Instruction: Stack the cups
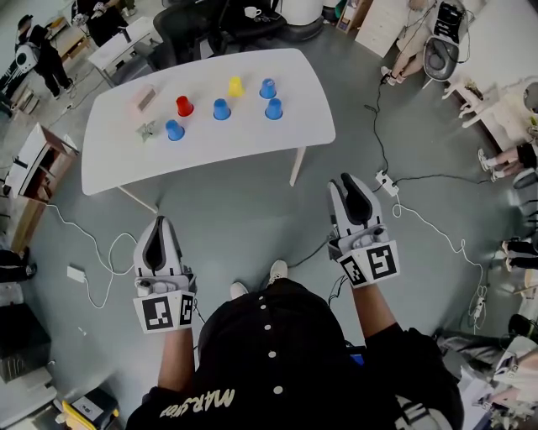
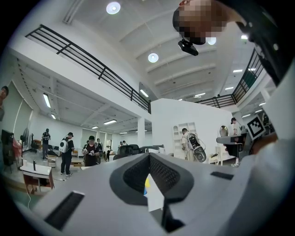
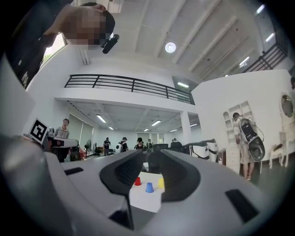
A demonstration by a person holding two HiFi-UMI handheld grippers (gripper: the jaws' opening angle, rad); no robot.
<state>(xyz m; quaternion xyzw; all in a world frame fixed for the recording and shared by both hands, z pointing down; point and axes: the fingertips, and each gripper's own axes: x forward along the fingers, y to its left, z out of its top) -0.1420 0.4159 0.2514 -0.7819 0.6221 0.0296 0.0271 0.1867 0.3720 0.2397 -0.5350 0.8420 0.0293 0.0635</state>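
Several cups stand upside down on the white table (image 1: 252, 143): a red cup (image 1: 184, 106), a yellow cup (image 1: 236, 86) and several blue cups (image 1: 221, 109), all apart from one another. Both grippers hang over the grey floor, well short of the table. My left gripper (image 1: 156, 222) has its jaws together at the tips, nothing held; through them in the left gripper view (image 2: 150, 156) only a sliver of table shows. My right gripper (image 1: 346, 180) stands slightly open and empty; between its jaws (image 3: 150, 163) I see the red cup (image 3: 137, 181), a blue cup (image 3: 149, 187) and the yellow cup (image 3: 160, 183) far off.
A pink box (image 1: 145, 98) and a small greenish object (image 1: 147, 130) lie on the table's left part. Cables and a power strip (image 1: 387, 180) run over the floor to the right. Dark chairs (image 1: 210, 25) stand behind the table; a low shelf (image 1: 34, 159) stands at left.
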